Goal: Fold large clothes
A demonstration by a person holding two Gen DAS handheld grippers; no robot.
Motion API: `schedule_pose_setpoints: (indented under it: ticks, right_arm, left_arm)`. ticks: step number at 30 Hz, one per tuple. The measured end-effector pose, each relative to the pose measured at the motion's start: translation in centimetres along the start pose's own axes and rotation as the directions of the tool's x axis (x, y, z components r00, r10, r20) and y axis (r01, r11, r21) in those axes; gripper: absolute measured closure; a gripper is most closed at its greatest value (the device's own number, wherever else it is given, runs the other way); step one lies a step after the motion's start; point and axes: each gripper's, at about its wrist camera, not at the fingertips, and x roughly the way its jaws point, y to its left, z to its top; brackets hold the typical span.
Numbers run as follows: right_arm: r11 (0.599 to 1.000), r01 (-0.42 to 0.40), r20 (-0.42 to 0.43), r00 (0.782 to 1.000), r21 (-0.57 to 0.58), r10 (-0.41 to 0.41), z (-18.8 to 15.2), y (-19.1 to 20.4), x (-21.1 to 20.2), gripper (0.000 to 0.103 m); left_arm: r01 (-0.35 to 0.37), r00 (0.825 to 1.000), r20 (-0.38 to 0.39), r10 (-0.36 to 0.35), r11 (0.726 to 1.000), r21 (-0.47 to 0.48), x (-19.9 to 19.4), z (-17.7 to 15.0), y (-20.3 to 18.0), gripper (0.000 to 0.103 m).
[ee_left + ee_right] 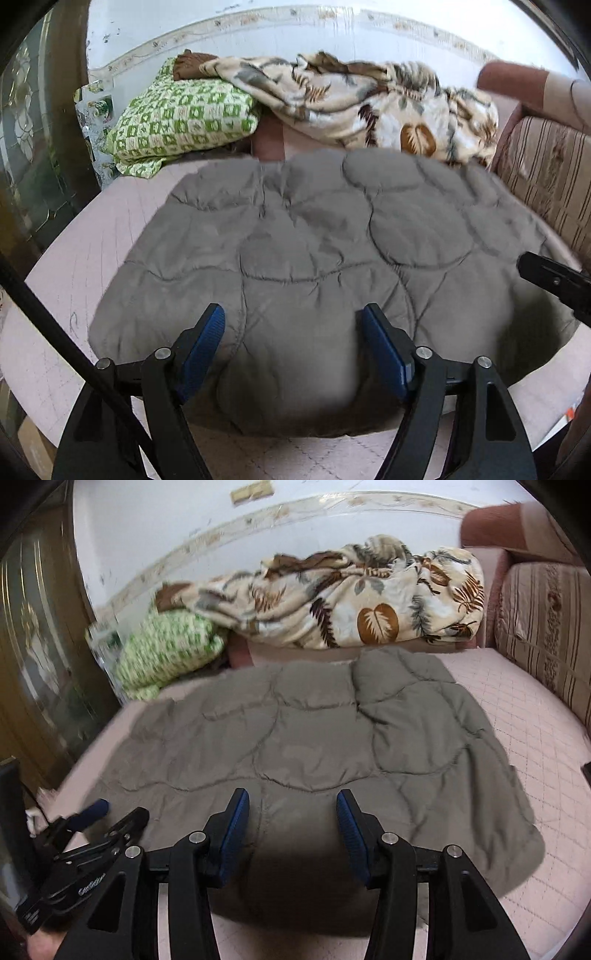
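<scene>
The grey quilted padded garment (314, 258) is lying flat on the pink bed ahead of both jaws; the left gripper (293, 350) and right gripper (291, 834) are hovering part-open, seemingly holding nothing. Blind closing is risking pinching one layer only, dragging the fold askew

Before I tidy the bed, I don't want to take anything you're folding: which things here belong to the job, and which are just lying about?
Part of the job:
- grey quilted garment, spread flat on the pink bed cover
- left claw and right claw, both open above its near edge

Just lying about:
- leaf-print blanket
- green checked pillow
- striped cushion
</scene>
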Motion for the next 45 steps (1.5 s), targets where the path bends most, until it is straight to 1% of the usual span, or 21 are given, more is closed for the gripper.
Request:
schedule_pose_setpoints:
  ticks: [1,2,3,4,8,17,24,29,38,40,42,43,44,45]
  right_arm:
    - [1.0,-0.001,-0.027,1.0,-0.01,0.001,-0.5,0.4,1.1,0.05]
    - [1.0,0.005,-0.042,0.999,-0.018,-0.005,-0.9,0.5,1.8,0.05]
    - [1.0,0.015,-0.049,0.999,-0.026,-0.016,-1.2,0.4,2.0,0.049]
    - [0.999,0.03,-0.064,0.997,-0.039,-0.033,-1.6,0.5,2.7,0.048]
    - [0.997,0.053,-0.094,0.994,-0.05,-0.057,-2.4,0.2,4.0,0.047]
    - [0.99,0.096,-0.083,0.991,-0.101,-0.105,-3.3,0.7,4.9,0.046]
    - [0.985,0.113,-0.082,0.989,-0.128,-0.124,-3.4,0.9,5.4,0.046]
    - [0.984,0.111,-0.081,0.989,-0.137,-0.123,-3.5,0.8,5.5,0.046]
    - [0.989,0.085,-0.084,0.992,-0.124,-0.095,-3.4,0.5,4.9,0.046]
    - [0.989,0.082,-0.084,0.992,-0.12,-0.092,-3.3,0.5,4.5,0.046]
    - [0.991,0.076,-0.076,0.994,-0.106,-0.084,-2.5,0.5,3.6,0.046]
    - [0.992,0.074,-0.064,0.995,-0.099,-0.08,-2.0,0.4,3.1,0.046]
    - [0.995,0.068,-0.036,0.997,-0.076,-0.07,-1.2,0.2,2.3,0.046]
    - [0.996,0.063,-0.019,0.998,-0.059,-0.065,-0.6,0.0,1.8,0.046]
  left_arm:
    - [-0.01,1.0,0.002,0.01,1.0,0.005,0.3,-0.3,0.0,0.021]
    - [-0.019,1.0,0.0,0.019,1.0,0.008,0.5,-0.5,-0.1,0.018]
    - [-0.03,1.0,-0.004,0.03,0.999,0.016,0.8,-0.7,-0.2,0.017]
    - [-0.039,0.999,-0.008,0.039,0.999,0.027,1.0,-0.8,-0.4,0.017]
    - [-0.062,0.998,-0.022,0.063,0.997,0.044,1.8,-1.2,-0.9,0.016]
    - [-0.075,0.997,-0.025,0.077,0.996,0.055,2.7,-1.3,-1.3,0.015]
    - [-0.077,0.997,-0.024,0.078,0.995,0.059,3.0,-1.4,-1.3,0.015]
    - [-0.075,0.997,-0.023,0.076,0.995,0.059,2.9,-1.4,-1.3,0.015]
    - [-0.079,0.997,-0.014,0.08,0.995,0.062,2.9,-1.3,-1.4,0.015]
    - [-0.069,0.998,-0.008,0.07,0.996,0.05,2.4,-1.2,-1.3,0.015]
    - [-0.034,0.999,0.005,0.034,0.999,0.024,1.4,-0.5,-0.8,0.016]
    - [-0.019,1.0,0.01,0.018,1.0,0.01,1.1,-0.1,-0.4,0.016]
    - [-0.007,1.0,0.029,0.007,1.0,-0.02,0.4,0.8,0.4,0.016]
    - [-0.004,0.999,0.04,0.005,0.999,-0.036,0.1,1.5,1.1,0.016]
